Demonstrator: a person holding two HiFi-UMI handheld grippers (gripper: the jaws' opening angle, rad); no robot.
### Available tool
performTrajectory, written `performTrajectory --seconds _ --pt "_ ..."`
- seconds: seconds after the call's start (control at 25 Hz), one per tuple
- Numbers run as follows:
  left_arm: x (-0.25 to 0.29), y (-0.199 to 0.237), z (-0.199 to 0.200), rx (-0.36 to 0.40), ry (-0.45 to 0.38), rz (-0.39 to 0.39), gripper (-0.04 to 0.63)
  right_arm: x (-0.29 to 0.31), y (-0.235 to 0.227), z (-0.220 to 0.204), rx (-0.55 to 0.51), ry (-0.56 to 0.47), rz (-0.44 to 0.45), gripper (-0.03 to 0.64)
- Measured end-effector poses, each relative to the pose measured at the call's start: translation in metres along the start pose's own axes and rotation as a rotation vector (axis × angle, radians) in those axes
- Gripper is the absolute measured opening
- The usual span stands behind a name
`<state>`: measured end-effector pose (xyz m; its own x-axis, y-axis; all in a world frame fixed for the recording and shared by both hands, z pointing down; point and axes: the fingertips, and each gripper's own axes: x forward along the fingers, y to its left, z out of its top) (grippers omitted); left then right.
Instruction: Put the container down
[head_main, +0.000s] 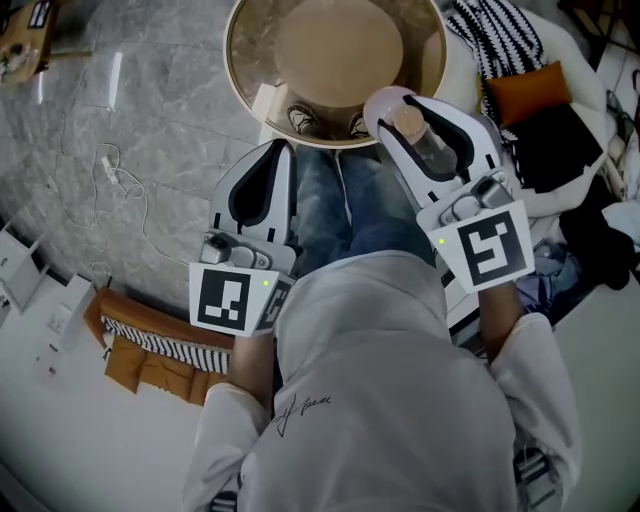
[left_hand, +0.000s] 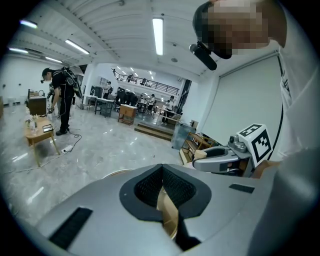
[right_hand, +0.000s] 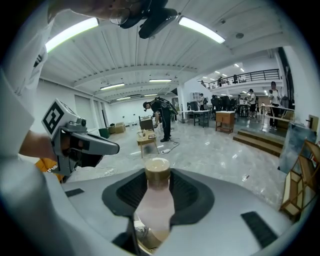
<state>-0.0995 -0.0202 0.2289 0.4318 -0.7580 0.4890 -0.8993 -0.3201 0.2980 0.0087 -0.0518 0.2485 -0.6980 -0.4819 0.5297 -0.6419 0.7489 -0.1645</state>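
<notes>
Right gripper (right_hand: 157, 187) clamps pink container (right_hand: 155, 207) near round table (head_main: 243, 70); left gripper (left_hand: 162, 189) closed, empty.

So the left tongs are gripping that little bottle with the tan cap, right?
Not quite: it is the right tongs that are gripping the little bottle with the tan cap. The right gripper view shows it clamped between them. The left tongs are closed on nothing.

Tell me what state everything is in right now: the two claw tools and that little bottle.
left gripper: shut, nothing between its jaws.
right gripper: shut on the bottle.
bottle: capped, gripped by its neck end, held off the round table, not yet put down.
</notes>
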Motion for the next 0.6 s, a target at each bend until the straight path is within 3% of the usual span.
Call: performTrajectory --seconds 0.6 --pt "0.028 0.018 -0.035 -0.017 0.068 -0.015 0.017 0.028 -0.011 -0.033 0.034 0.036 -0.006 0.147"
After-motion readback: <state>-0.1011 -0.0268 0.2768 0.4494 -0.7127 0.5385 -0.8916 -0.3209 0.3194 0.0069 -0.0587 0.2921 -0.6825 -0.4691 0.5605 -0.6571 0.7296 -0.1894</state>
